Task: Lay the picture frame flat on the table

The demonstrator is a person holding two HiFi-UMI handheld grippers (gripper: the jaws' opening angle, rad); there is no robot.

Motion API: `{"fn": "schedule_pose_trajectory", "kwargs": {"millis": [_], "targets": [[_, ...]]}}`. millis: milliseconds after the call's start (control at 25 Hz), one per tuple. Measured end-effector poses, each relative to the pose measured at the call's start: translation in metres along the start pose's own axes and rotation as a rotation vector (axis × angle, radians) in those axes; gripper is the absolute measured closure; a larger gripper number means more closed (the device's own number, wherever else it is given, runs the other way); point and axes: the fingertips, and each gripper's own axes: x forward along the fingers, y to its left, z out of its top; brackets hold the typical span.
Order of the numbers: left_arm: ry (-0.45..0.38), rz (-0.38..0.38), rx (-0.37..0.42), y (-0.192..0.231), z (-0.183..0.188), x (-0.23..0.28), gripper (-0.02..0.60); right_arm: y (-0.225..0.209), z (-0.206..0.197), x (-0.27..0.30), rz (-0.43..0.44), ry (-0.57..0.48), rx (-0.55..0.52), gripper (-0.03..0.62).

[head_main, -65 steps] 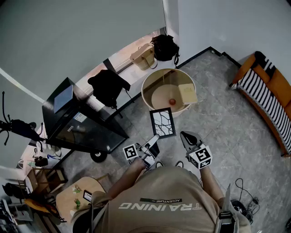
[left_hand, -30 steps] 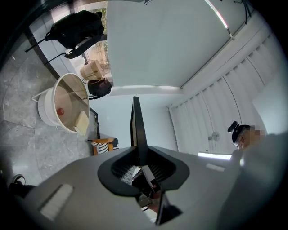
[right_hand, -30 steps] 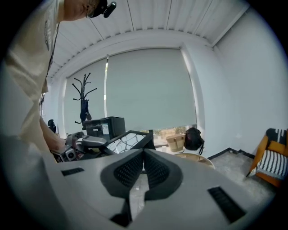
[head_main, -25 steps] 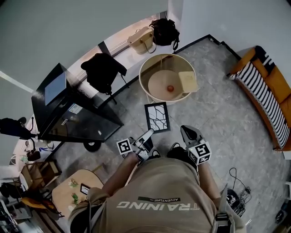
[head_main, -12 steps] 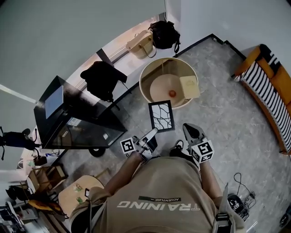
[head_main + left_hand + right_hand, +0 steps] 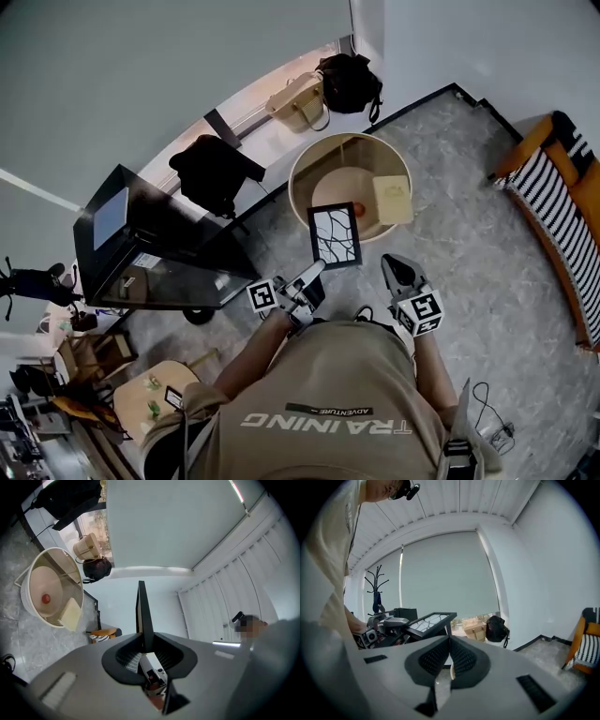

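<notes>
Head view: left gripper (image 6: 316, 270) is clamped on the near edge of the picture frame (image 6: 335, 235). The frame is in the air, face up, with a dark branching pattern on white showing. It sits at the near side of the round table (image 6: 302, 184), and its far end overlaps the near rim in the picture. The steep angle doesn't show how high it is above the rim, and I see no contact. The frame hides a stretch of that rim.

- The red ball (image 6: 357, 208) on the tabletop shows just past the frame's far right corner.
- The cream pad (image 6: 393, 200) lies at the table's right side, and its outer corner seems to ride over the rim.
- Left gripper view: the frame is edge-on, a thin dark blade standing between the jaws with the pads pressed on both sides. Its face can't be read from here.
- The right gripper (image 6: 392, 262) is beside the frame's near right corner, apart from it. Its own view shows the jaws closed together with nothing between them.
- A slit under the pads shows floor and a pale curved bit I can't identify.
- Right gripper view: the frame is tilted, close to level, and the table is out of sight.
- The person's torso hides most of both forearms in the head view.
- The striped bench (image 6: 555, 208) is cut off at the right edge.
</notes>
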Motion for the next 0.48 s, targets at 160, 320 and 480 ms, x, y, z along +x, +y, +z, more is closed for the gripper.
{"fn": "schedule_pose_trajectory", "kwargs": {"millis": [160, 320, 480], "targets": [[-0.018, 0.000, 0.013, 0.009, 0.002, 0.021, 0.505, -0.017, -0.001, 0.002, 0.033, 0.006, -0.013, 0.586], [-0.040, 0.001, 0.002, 0.015, 0.007, 0.037, 0.505, -0.033, -0.004, 0.008, 0.041, 0.007, -0.002, 0.586], [-0.029, 0.019, -0.003, 0.023, 0.022, 0.039, 0.505, -0.038, -0.005, 0.026, 0.037, 0.011, 0.023, 0.586]]}}
